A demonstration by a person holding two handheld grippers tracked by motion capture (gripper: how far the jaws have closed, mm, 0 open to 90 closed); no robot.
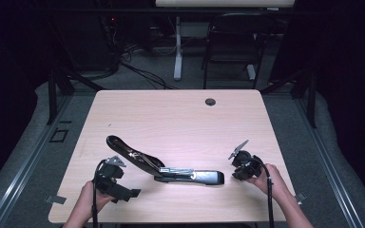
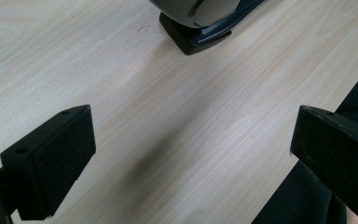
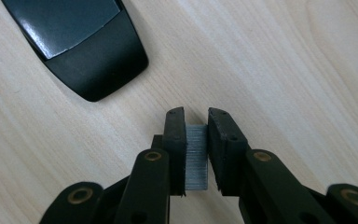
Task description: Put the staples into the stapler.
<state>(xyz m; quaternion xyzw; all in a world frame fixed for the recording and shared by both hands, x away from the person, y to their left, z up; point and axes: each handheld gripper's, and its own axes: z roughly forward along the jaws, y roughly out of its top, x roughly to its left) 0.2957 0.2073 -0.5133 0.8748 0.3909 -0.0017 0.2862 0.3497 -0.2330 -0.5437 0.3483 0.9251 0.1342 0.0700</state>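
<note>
A black stapler (image 1: 171,171) lies swung open on the wooden table (image 1: 180,118), its top arm (image 1: 128,153) folded back to the left and its staple channel bare. My right gripper (image 1: 240,166) is just right of the stapler's end (image 3: 84,42). In the right gripper view its jaws (image 3: 196,116) are shut on a short grey strip of staples (image 3: 196,156), low over the table. My left gripper (image 1: 126,192) rests near the front left edge. Its jaws (image 2: 191,149) are open wide over bare wood, with the stapler's end (image 2: 200,28) ahead of them.
A cable hole (image 1: 210,101) sits near the table's far edge. Behind the table stand a dark folding chair (image 1: 233,42) and a white desk leg (image 1: 177,52), with cables on the floor. The person's dark clothing (image 2: 354,93) lies close to the left gripper.
</note>
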